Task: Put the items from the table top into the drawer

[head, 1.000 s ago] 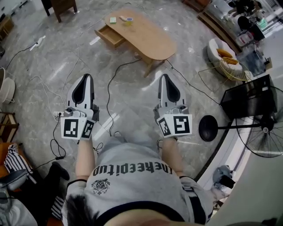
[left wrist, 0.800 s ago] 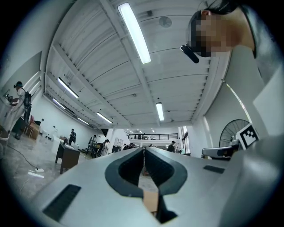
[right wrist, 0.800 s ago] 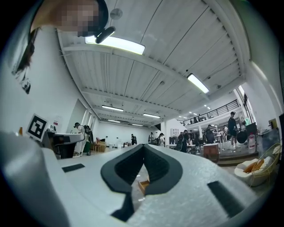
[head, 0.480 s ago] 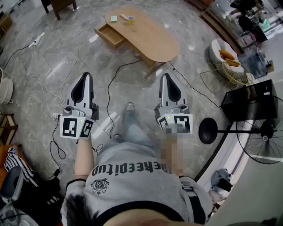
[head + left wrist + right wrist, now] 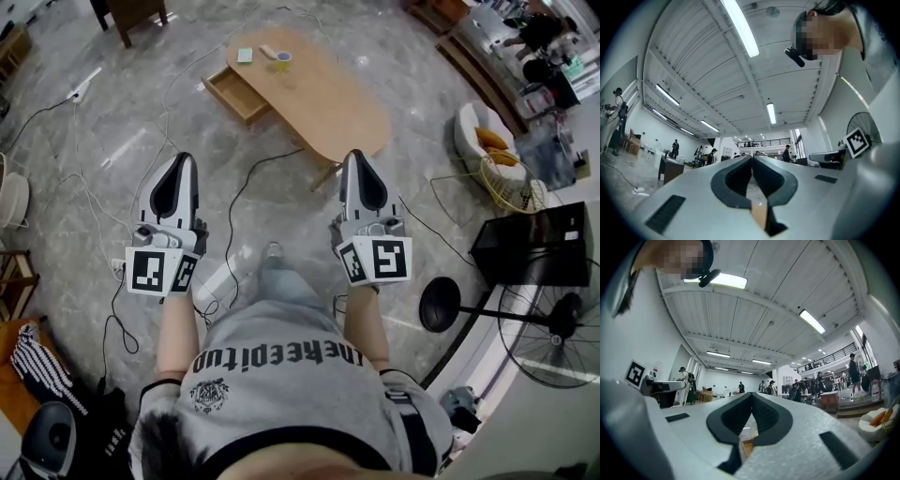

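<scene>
Grippers are held out side by side over the marble floor [image 5: 94,141], well short of the wooden table [image 5: 328,94]. The left gripper [image 5: 177,161] is seen with its jaws pressed together, and in the left gripper view the two dark pads meet along a thin seam with nothing caught between them. Same story for the right gripper [image 5: 355,156]: jaws shut flat against each other, nothing pinched, as its own view makes plain. Both are tipped a bit upward (so mostly ceiling strip lights and a big open hall get caught by their cameras).

The stuff for the task is all sat on the far end of the table, bunched close together: a green pad [image 5: 246,55], a pale block [image 5: 269,51] just beside it, and a small round yellow thing [image 5: 282,60] (roll or cup, too small to tell). The drawer [image 5: 234,94] is pulled open on the table's left side as seen in the head view, just below those three items. Neither gripper is anywhere near it.

A black cable [image 5: 239,187] is trailed across the floor between the grippers, running up toward the table leg. Off to the right a standing fan [image 5: 553,323] and a black box [image 5: 534,239] can be made out.
</scene>
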`<action>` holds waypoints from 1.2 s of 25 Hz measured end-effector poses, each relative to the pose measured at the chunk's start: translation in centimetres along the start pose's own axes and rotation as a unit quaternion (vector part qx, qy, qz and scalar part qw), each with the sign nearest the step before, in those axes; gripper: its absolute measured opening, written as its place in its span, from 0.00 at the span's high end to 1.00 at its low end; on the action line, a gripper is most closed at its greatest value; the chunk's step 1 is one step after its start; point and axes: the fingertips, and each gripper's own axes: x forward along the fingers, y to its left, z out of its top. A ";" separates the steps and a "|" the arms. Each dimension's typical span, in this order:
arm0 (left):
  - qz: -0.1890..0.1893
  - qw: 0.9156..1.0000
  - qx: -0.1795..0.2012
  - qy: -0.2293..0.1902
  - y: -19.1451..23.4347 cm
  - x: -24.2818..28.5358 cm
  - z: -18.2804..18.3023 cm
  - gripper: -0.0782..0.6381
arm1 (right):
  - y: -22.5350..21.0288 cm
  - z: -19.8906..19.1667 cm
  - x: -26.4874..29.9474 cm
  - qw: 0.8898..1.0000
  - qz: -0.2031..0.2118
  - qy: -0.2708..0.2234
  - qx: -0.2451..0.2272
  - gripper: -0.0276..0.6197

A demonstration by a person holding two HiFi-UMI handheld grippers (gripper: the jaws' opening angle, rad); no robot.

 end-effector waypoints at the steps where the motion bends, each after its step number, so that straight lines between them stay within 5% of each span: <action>1: 0.000 1.000 0.001 0.000 0.1 1.2 -0.2 0.87 | -0.7 0.0 1.0 1.000 0.003 -0.001 0.000 0.96; 11: 0.009 1.000 0.014 -0.010 0.6 11.3 -2.1 0.87 | -7.2 -1.2 9.3 1.000 0.022 -0.012 0.006 0.96; 30: 0.015 1.000 0.013 -0.001 3.8 19.9 -5.3 0.87 | -12.1 -4.4 17.4 1.000 0.016 -0.009 0.025 0.96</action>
